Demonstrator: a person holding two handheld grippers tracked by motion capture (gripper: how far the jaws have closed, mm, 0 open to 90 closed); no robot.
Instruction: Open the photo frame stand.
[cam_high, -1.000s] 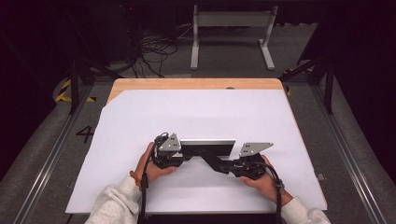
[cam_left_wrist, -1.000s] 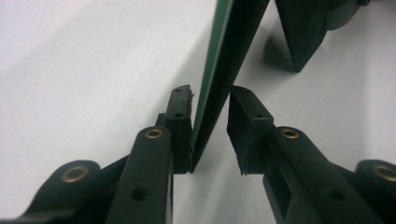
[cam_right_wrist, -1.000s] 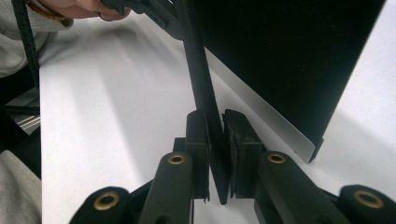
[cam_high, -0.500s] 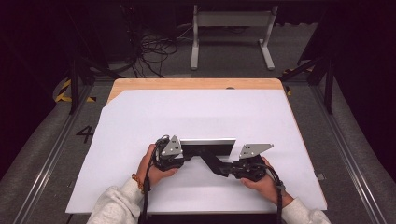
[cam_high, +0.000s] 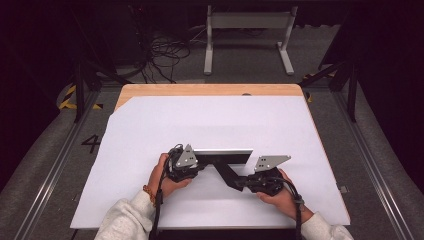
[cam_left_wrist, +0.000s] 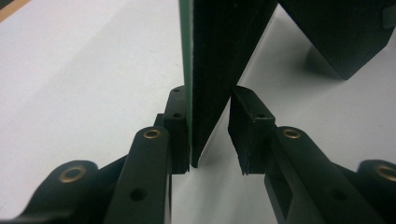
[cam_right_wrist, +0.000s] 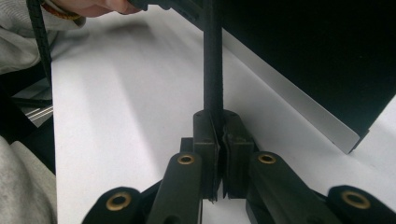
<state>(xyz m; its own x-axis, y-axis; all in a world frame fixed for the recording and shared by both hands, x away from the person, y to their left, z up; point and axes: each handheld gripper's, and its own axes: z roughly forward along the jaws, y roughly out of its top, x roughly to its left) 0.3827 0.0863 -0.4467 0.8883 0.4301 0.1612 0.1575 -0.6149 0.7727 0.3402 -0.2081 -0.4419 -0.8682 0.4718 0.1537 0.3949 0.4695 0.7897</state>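
Note:
A long black panel (cam_high: 225, 154) with a pale top edge stands on its edge on the white table sheet (cam_high: 225, 115). A thin black flap (cam_high: 226, 172) runs from it toward the lower right. My left gripper (cam_high: 202, 162) is at the panel's left end. In the left gripper view the panel (cam_left_wrist: 219, 56) stands between the jaws of my left gripper (cam_left_wrist: 210, 135). One pad lies flat on its green-edged side and the other meets it at the tip. My right gripper (cam_high: 239, 182) is shut on the flap (cam_right_wrist: 212, 70), its jaws having just been closing.
The wooden tabletop (cam_high: 210, 90) shows beyond the sheet's far edge. A metal stand (cam_high: 247, 30) and loose cables (cam_high: 165, 55) are on the floor behind the table. The person's sleeves (cam_high: 125, 220) come in at the near edge.

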